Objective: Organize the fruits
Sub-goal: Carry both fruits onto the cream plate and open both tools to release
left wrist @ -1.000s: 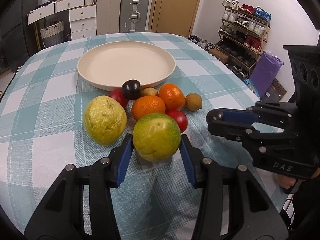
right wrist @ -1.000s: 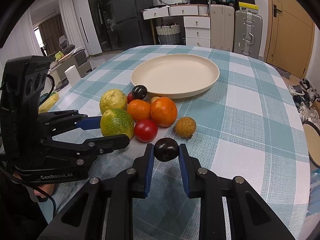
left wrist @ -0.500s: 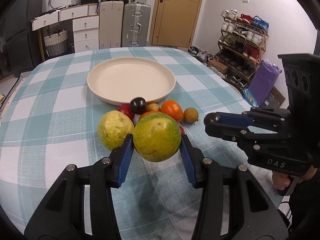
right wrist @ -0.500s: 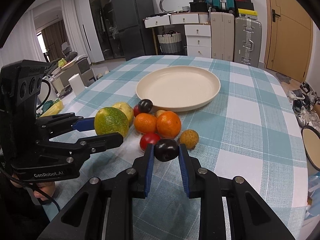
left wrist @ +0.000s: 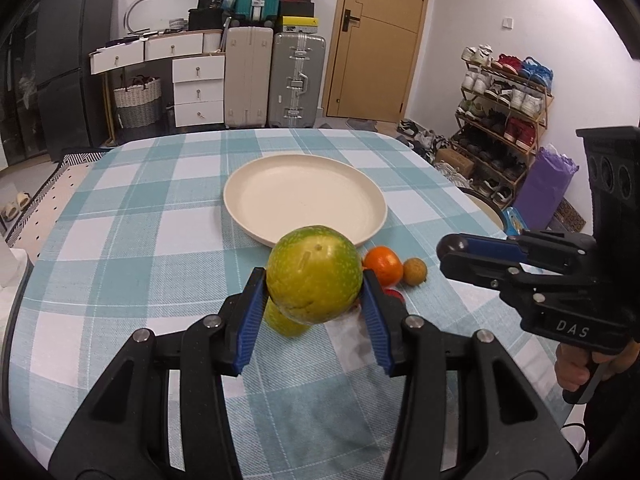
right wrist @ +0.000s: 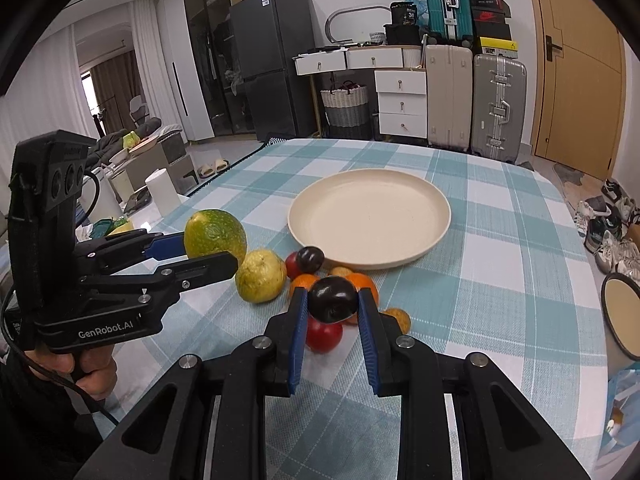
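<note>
My left gripper [left wrist: 314, 294] is shut on a large green-yellow citrus [left wrist: 314, 276] and holds it above the table; it also shows in the right wrist view [right wrist: 215, 238]. My right gripper [right wrist: 333, 308] is shut on a dark plum [right wrist: 333, 299], raised above the fruit pile. On the checked cloth lie a yellow guava [right wrist: 261, 276], a second dark plum [right wrist: 310, 259], oranges [left wrist: 383, 266], a red tomato [right wrist: 324, 335] and a small brown fruit [left wrist: 414, 271]. The cream plate [right wrist: 370, 258] stands empty just beyond the pile.
The table's right edge [right wrist: 588, 280] is close; a round stool [right wrist: 622, 312] stands beside it. Suitcases, drawers and a shoe rack [left wrist: 504, 120] stand beyond the table.
Both grippers have risen with their fruits. The green-yellow citrus has left the table and now hangs above the pile, nearer the plate. The plum has risen too.
</note>
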